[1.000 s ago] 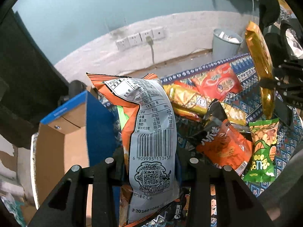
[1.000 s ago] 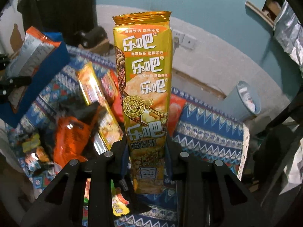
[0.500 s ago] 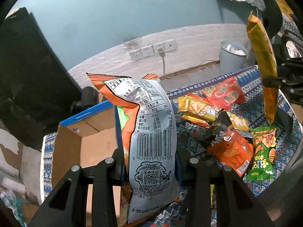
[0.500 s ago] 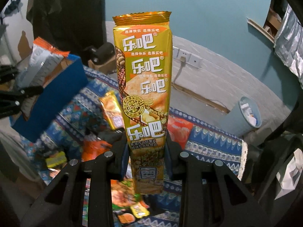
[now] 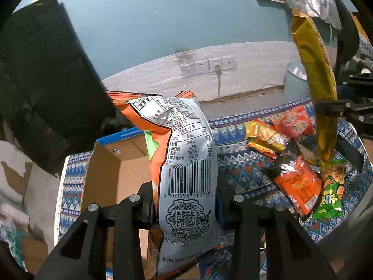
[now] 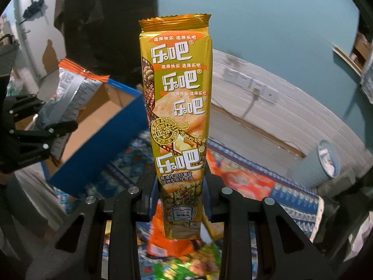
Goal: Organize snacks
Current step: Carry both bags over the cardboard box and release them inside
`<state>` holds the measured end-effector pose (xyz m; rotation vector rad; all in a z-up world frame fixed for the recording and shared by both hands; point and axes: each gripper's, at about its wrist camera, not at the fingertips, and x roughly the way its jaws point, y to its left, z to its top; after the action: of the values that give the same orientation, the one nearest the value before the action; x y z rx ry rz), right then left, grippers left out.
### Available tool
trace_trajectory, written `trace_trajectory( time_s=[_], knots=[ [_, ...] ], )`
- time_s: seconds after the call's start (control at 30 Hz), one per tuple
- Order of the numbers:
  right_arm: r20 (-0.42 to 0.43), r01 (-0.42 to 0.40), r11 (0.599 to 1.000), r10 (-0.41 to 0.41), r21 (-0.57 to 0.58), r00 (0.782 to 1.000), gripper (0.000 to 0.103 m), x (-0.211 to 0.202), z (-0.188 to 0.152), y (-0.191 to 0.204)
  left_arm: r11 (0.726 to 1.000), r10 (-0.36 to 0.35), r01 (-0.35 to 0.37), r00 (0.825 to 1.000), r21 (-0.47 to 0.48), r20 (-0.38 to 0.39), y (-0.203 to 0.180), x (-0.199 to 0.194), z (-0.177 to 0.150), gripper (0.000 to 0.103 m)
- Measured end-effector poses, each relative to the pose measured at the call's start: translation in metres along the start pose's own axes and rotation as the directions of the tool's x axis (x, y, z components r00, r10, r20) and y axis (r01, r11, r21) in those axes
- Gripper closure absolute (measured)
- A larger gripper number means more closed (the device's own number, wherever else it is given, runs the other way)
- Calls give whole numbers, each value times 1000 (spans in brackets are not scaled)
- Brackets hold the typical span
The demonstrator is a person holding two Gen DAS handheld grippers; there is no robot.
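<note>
At far left sits the cardboard box [image 5: 109, 177] with its blue outer walls, mouth open and facing up, the likely home for the snacks. Just beside it the left claw [image 5: 184, 207] is clamped on the lower part of an orange and silver chip bag [image 5: 184, 163], which stands upright above the jaws with its barcode side to the camera; gripping it low seems meant to keep the bag's bulk clear for lowering into the box. Further right, loose snack packets [image 5: 296, 182] lie scattered on the patterned cloth of the surface [image 5: 235, 161], well apart from the box. At right the right claw [image 6: 181, 200] is closed tight on the bottom end of a tall golden cracker pack [image 6: 179, 107], held upright. The left claw and its bag stand between this pack and the box, so the two loads could crowd each other at the opening. A bin [image 6: 319, 163] stands beyond.
</note>
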<state>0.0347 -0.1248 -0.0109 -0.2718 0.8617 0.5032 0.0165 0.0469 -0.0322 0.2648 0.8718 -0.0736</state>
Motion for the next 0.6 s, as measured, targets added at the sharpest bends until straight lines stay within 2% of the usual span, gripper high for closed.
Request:
trace_trajectory(
  time_s=[0.37,0.6],
  knots=[
    [-3,-102,993,102,-58,995,74,26,51,61,995,46,-47,999,-90,-14,53,-1,-17,64],
    [-31,-156,983,153,-94,988,74,49,72,96,986,82,-85,996,-143,-31,84,0,-29,64]
  ],
)
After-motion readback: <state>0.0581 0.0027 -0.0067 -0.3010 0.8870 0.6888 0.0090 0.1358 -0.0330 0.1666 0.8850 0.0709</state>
